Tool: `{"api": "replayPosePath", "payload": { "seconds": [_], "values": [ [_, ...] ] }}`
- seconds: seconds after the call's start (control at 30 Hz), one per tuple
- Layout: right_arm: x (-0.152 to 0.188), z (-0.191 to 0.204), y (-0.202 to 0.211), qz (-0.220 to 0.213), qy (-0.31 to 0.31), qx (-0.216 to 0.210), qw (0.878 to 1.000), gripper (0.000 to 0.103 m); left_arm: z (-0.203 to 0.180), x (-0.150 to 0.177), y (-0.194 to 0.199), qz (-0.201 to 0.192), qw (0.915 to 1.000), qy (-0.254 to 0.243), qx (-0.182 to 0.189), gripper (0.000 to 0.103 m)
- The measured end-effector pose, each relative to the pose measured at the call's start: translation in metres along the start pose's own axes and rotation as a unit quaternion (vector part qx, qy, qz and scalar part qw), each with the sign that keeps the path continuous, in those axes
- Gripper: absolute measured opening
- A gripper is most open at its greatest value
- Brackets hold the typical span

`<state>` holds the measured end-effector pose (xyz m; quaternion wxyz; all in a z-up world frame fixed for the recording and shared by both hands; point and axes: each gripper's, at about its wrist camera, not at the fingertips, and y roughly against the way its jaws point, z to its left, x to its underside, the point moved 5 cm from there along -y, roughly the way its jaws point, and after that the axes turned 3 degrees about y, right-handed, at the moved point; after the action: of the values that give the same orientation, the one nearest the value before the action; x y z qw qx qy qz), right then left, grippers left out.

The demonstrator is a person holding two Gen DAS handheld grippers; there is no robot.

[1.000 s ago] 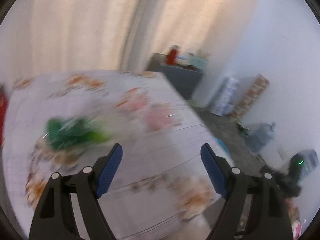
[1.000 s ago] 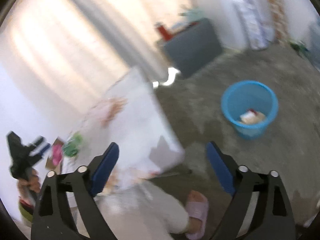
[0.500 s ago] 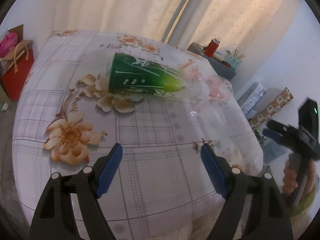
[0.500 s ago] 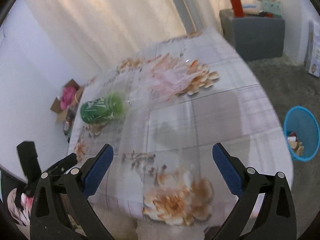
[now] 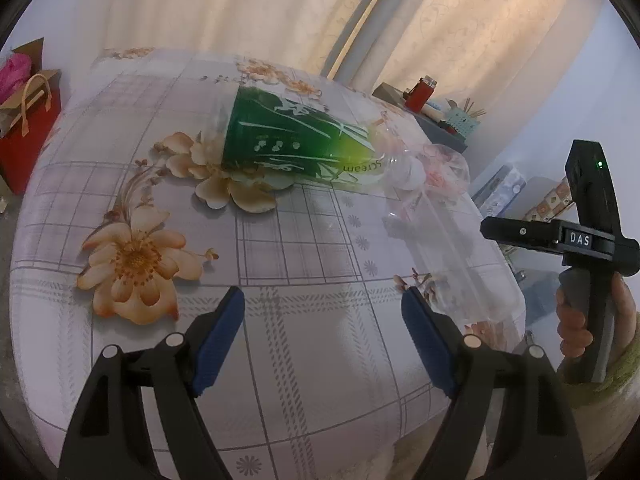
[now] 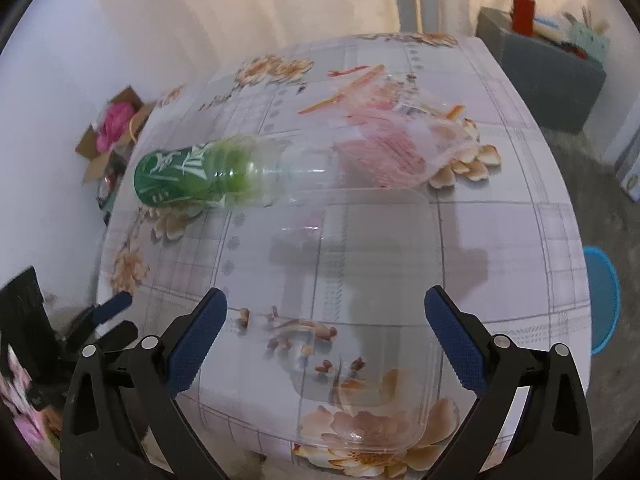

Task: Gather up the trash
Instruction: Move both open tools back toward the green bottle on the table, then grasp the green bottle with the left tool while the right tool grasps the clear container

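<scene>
Trash lies spread over the flowered tablecloth (image 6: pixel 500 240): a crushed plastic bottle (image 5: pixel 296 140) with a green label on its side toward the far left of the table, a crumpled clear bag (image 6: pixel 396 144) with pink print just beside the bottle's neck end, and a flat clear plastic tray (image 6: pixel 360 300) nearest the front edge. In the right wrist view the tray sits directly ahead of the right gripper (image 6: pixel 326 334), whose blue pads stand wide apart and hold nothing. The left gripper (image 5: pixel 322 332) hovers over the near part of the table, its pads also spread and empty, with the bottle well ahead of it. A blue bin (image 6: pixel 600 300) shows on the floor past the table's right edge.

This looks like the approach step, before any piece is picked up. The next move probably calls for lowering one gripper onto a piece and closing on it. The tray is thin and lies flat, so the pads would likely need to catch its raised rim; the bottle offers an easier grip across its body.
</scene>
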<state>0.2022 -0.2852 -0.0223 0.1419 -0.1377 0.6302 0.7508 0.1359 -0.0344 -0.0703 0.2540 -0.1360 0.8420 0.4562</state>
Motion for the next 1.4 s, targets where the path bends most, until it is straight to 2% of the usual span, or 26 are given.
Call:
{"api": "replayPosePath", "payload": {
  "seconds": [0.4, 0.53, 0.77, 0.9, 1.0, 1.1, 1.17, 1.2, 1.37, 1.4],
  "values": [
    [0.005, 0.017, -0.013, 0.028, 0.058, 0.062, 0.996, 0.095, 0.014, 0.002, 0.001, 0.001, 0.9998, 0.021, 0.006, 0.08],
    [0.008, 0.018, -0.021, 0.028, 0.084, 0.114, 0.989, 0.095, 0.017, 0.004, 0.002, 0.002, 0.9997, 0.023, 0.007, 0.08],
    [0.016, 0.008, -0.039, 0.053, 0.069, 0.104, 0.991, 0.095, 0.018, 0.004, 0.004, 0.003, 0.9997, 0.024, 0.007, 0.08],
    [0.019, 0.005, -0.044, 0.058, 0.059, 0.083, 0.993, 0.095, 0.017, 0.003, 0.006, -0.001, 0.9998, 0.021, 0.005, 0.08],
    [0.021, 0.002, -0.039, 0.05, 0.056, 0.063, 0.995, 0.084, 0.017, 0.002, 0.007, -0.005, 0.9998, 0.02, 0.002, 0.08],
    [0.027, -0.003, -0.033, 0.042, 0.052, 0.046, 0.997, 0.067, 0.015, 0.001, 0.008, -0.005, 0.9998, 0.019, -0.003, 0.08],
    [0.031, -0.006, -0.031, 0.041, 0.049, 0.034, 0.997, 0.052, 0.012, 0.0, 0.009, -0.008, 0.9998, 0.016, -0.003, 0.08],
    [0.033, -0.008, -0.03, 0.042, 0.045, 0.029, 0.998, 0.052, 0.01, 0.0, 0.01, -0.008, 0.9999, 0.013, -0.004, 0.08],
    [0.047, -0.015, -0.019, 0.027, 0.035, -0.014, 0.999, 0.026, 0.0, -0.003, 0.007, -0.005, 1.0, -0.001, -0.007, 0.08],
    [0.049, -0.015, -0.018, 0.026, 0.035, -0.018, 0.999, 0.025, -0.001, -0.003, 0.006, -0.003, 1.0, -0.002, -0.007, 0.08]
  ]
}}
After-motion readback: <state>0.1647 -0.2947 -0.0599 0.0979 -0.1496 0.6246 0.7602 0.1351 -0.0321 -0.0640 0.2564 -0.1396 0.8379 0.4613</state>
